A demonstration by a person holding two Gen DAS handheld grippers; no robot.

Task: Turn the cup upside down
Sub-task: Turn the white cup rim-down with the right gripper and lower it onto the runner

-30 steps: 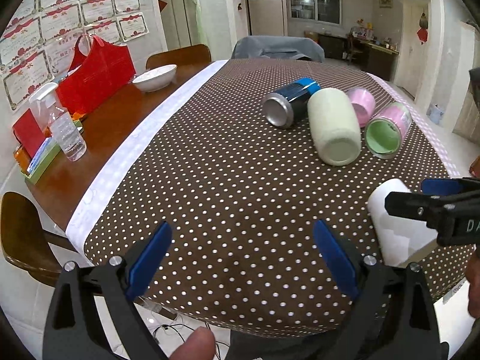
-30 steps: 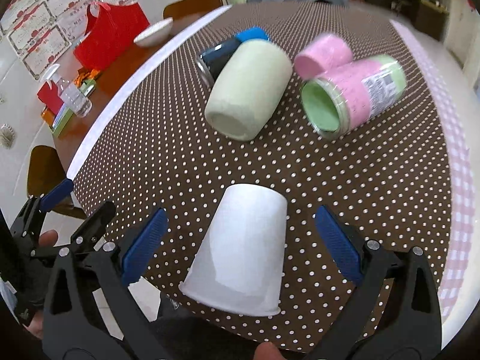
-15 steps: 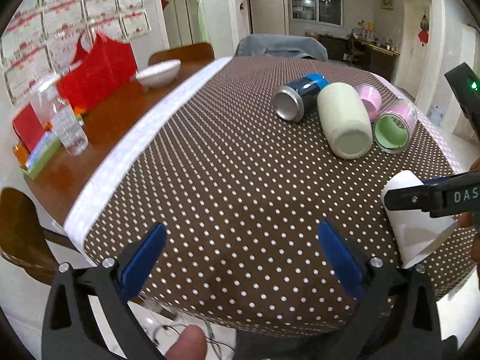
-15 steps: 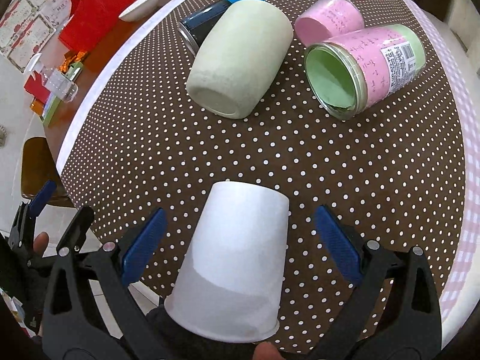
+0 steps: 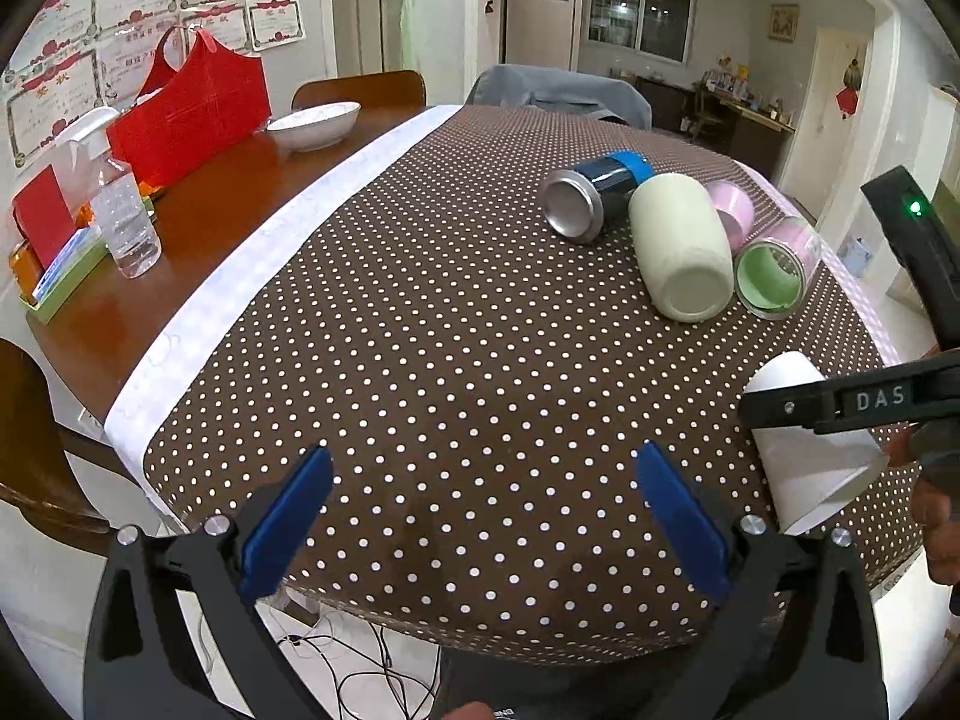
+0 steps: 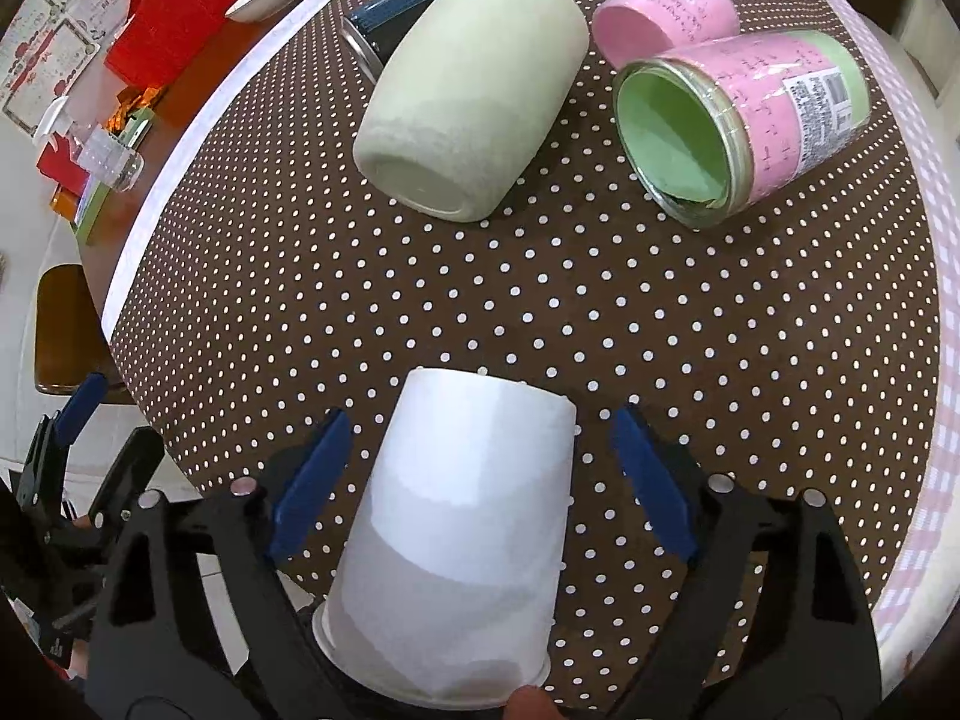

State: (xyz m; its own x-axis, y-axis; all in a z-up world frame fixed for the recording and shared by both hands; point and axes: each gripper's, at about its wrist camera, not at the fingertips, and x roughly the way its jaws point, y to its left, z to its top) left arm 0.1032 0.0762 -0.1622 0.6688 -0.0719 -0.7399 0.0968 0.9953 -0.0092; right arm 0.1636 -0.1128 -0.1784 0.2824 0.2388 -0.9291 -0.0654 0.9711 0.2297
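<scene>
A white paper cup [image 6: 462, 534] lies on its side on the dotted tablecloth near the front edge, base pointing away, rim toward the camera. My right gripper [image 6: 480, 480] is open, with a blue pad [image 6: 309, 480] on either side of the cup, not touching it. The cup also shows in the left wrist view [image 5: 804, 456], partly behind the right gripper's black arm [image 5: 852, 402]. My left gripper [image 5: 480, 516] is open and empty over the table's front edge, left of the cup.
Further back lie a cream cup [image 6: 474, 90], a dark blue can [image 6: 396, 24], a pink cup [image 6: 666, 12] and a pink-and-green jar [image 6: 744, 120]. On the bare wood at left stand a red bag [image 5: 186, 108], a white bowl [image 5: 312, 123] and a spray bottle [image 5: 120, 210].
My right gripper has moved forward, so its pads now flank the white cup more closely. The left wrist view has risen slightly. The cup has stayed lying down.
</scene>
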